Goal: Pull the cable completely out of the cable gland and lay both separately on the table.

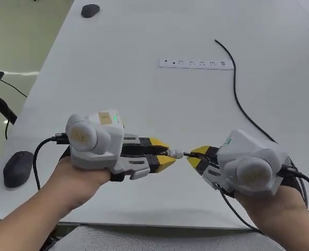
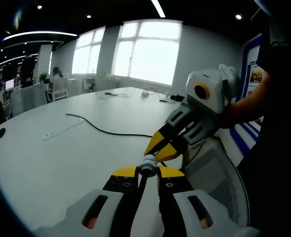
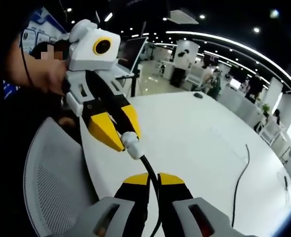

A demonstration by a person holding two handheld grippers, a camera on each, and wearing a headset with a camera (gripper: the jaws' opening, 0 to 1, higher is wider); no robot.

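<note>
The left gripper [image 1: 167,155] is clamped on the white cable gland [image 1: 176,154], with its yellow-tipped jaws drawn in close on either side. The left gripper view shows the gland seated right at the jaw tips. The right gripper [image 1: 195,156] faces it tip to tip, jaws narrow and pinching the black cable [image 3: 146,166] just behind the gland. Both are held in the air above the near edge of the white table [image 1: 144,104], and the cable is not yet out of the gland.

The step in hand appears to be the pull itself. It would go best as a straight draw along the gland's axis. The left gripper would hold the gland fixed while the right one moves off to the person's right without bending sideways, since a kink at the gland's mouth would likely bind the cable. Because the gland is held only at the very tips, a jerk could flick it loose, so a steady pull looks safer. How much cable remains inside the gland cannot be told, so a second grip closer in may be needed. For laying down, the bare stretch of table short of the power strip [image 1: 196,64] and the black cord [image 1: 239,102] gives room to set the two well apart.
</note>
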